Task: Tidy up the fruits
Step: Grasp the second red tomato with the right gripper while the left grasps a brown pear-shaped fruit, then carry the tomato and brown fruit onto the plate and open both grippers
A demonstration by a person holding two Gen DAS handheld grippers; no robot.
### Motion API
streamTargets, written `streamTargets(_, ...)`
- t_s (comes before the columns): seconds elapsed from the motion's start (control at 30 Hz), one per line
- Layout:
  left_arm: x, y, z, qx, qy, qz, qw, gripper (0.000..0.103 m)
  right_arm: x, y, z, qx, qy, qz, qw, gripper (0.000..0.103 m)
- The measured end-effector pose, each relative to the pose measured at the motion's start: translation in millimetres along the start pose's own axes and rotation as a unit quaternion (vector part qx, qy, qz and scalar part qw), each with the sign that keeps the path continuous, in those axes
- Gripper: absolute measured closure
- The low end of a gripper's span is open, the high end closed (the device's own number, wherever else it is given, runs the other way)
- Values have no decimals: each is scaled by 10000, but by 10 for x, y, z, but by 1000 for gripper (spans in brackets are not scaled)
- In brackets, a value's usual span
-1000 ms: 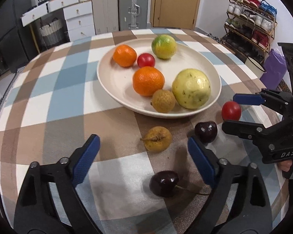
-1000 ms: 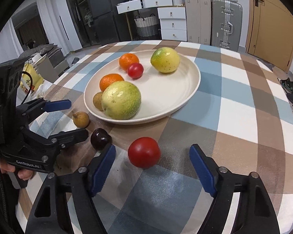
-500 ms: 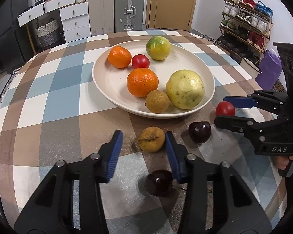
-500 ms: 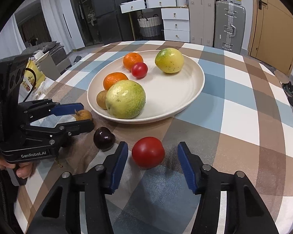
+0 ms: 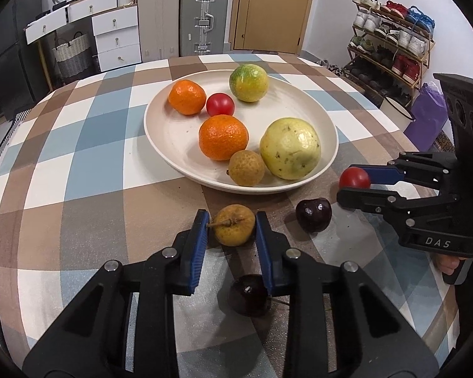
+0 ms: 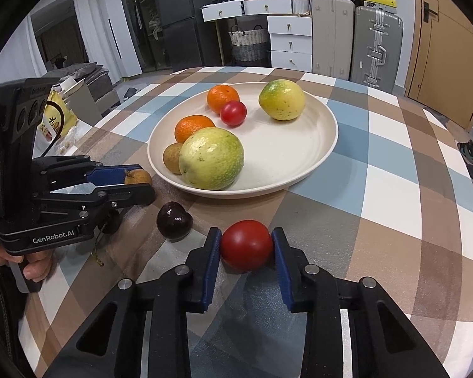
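On the checked tablecloth just short of the plate [image 5: 160, 145], already holding six fruits, the left gripper [image 5: 231, 225] is pinching a stemmed longan [image 5: 235, 225] and the right gripper [image 6: 246, 245] is squeezing a cherry tomato [image 6: 246, 244], while two dark cherries [image 5: 313, 214] are waiting.

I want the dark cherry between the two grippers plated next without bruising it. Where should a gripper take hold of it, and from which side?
Grip the dark cherry across its round middle, coming in low from the near table edge. It sits alone on the checked cloth, its dimpled top facing up, so both flanks look free; the plate rim lies beyond.
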State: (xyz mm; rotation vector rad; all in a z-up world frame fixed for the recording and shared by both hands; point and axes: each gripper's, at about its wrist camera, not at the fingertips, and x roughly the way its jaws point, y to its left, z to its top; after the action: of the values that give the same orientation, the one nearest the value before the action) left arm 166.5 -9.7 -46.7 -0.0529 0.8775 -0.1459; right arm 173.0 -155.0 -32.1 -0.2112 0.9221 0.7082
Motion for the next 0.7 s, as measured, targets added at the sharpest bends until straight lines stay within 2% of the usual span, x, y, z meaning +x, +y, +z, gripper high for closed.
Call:
streamTargets(0.17,-26,-15,0,33,-56,-48,10000,76,-20,-14,4,12,-51,45,10000,70)
streamTargets(0.7,-257,-43,15,133,-480,-321,9982,76,-251,-114,76,264,-650,312,9970,70)
